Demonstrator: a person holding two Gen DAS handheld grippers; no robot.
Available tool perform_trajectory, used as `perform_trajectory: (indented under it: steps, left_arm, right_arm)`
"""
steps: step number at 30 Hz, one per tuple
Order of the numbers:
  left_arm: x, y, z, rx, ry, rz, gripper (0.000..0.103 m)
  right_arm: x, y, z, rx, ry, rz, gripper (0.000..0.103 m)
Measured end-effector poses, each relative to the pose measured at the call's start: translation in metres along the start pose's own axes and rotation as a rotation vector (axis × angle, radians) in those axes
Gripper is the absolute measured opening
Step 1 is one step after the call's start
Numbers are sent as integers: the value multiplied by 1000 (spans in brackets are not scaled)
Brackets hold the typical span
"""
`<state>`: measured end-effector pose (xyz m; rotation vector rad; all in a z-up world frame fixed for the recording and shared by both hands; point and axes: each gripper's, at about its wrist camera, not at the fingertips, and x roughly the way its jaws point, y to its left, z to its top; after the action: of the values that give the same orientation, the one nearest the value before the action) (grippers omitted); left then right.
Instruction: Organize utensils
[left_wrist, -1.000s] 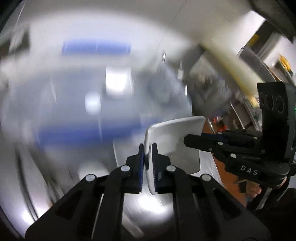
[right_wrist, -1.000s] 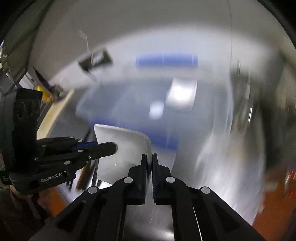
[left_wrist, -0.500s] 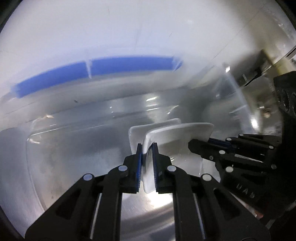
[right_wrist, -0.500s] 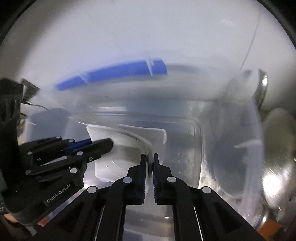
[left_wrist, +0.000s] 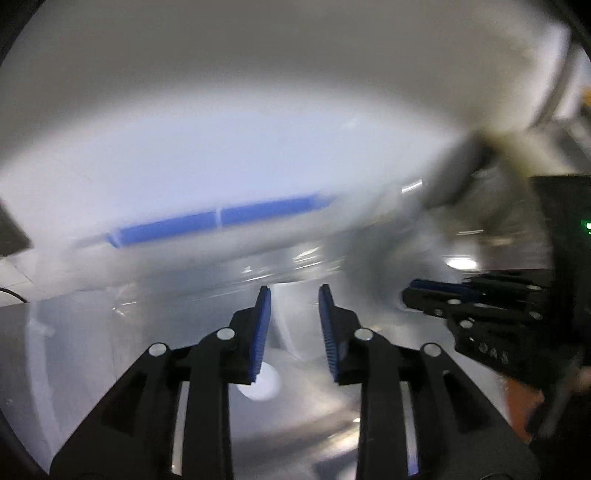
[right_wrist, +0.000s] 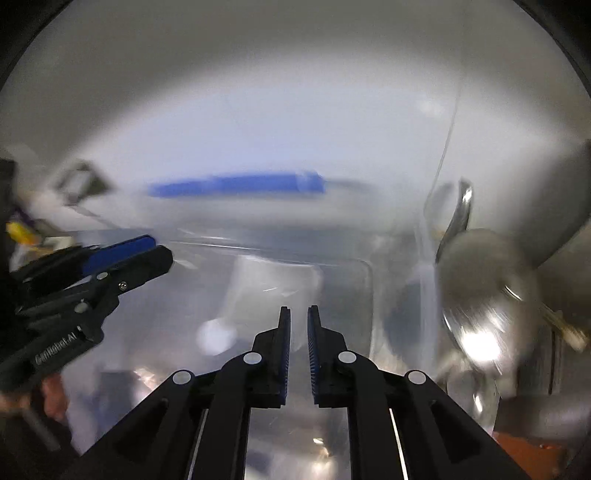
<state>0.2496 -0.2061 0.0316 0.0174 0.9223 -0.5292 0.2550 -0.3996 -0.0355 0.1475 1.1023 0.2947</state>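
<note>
A white square dish (left_wrist: 291, 325) lies blurred inside a clear plastic bin (left_wrist: 207, 273) with a blue handle; it also shows in the right wrist view (right_wrist: 269, 288). My left gripper (left_wrist: 293, 295) is open and empty, just above and short of the dish. My right gripper (right_wrist: 298, 314) has its jaws a small way apart and is empty, also above the bin (right_wrist: 332, 254). Each gripper shows in the other's view: the right one (left_wrist: 436, 291), the left one (right_wrist: 147, 251).
Steel bowls (right_wrist: 484, 295) and a ladle-like steel piece (right_wrist: 460, 214) stand right of the bin. A steel counter (right_wrist: 295, 443) lies below. A white wall is behind. Both views are motion-blurred.
Both grippers were shut on the white dish and carried it into the bin. Now both have opened, let go of it and drawn back slightly.
</note>
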Motion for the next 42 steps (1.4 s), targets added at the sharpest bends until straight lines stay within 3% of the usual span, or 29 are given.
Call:
perform_trajectory:
  steps: [1, 2, 3, 5, 8, 10, 13, 19, 23, 26, 27, 28, 31, 34, 37, 39, 42]
  left_arm:
    - [-24, -6, -12, 7, -30, -47, 33]
    - [-49, -15, -30, 16, -59, -101, 42]
    - [-66, -23, -49, 26, -75, -138, 47]
    - [-89, -40, -93, 30, -100, -157, 50]
    - [-85, -59, -155, -21, -54, -108, 50]
    - [-65, -59, -181, -84, 33, -107, 50]
    - [-18, -46, -204, -136, 146, -36, 46]
    - [20, -33, -205, -206, 233, -36, 38]
    - [41, -29, -206, -235, 308, 5, 38]
    - [50, -27, -209, -246, 343, 5, 37]
    - [55, -27, -210, -257, 351, -12, 33]
    - [55, -28, -212, -259, 354, -19, 22]
    - [55, -32, -216, -269, 358, -15, 14]
    - [43, -37, -214, -255, 315, -20, 10]
    - [12, -58, -204, -182, 246, -12, 10]
    - [-21, -82, -194, -77, 153, 21, 10]
    - [-63, -98, -174, 4, 25, 21, 10]
  right_arm:
    - [-20, 4, -14, -21, -19, 54, 12]
    - [-42, 11, -37, -50, -28, 122, 21]
    - [-56, 16, -59, -75, -22, 173, 39]
    - [-70, 22, -102, -104, -6, 182, 49]
    - [-59, 27, -148, -120, 44, 76, 49]
    - [-33, 18, -169, -42, 118, 83, 47]
    - [-2, 6, -178, 43, 181, 91, 41]
    - [36, -1, -181, 163, 229, 168, 32]
    - [40, -1, -191, 188, 225, 140, 32]
    - [50, 12, -187, 173, 225, 121, 23]
    - [53, 16, -186, 166, 219, 107, 19]
    - [55, 20, -187, 146, 221, 81, 16]
    - [60, 26, -188, 138, 214, 55, 12]
    - [52, 30, -192, 141, 198, 54, 11]
    - [11, 40, -196, 101, 122, 49, 11]
    - [-24, 49, -198, 63, 51, 40, 12]
    - [-71, 58, -186, 26, -54, 50, 12]
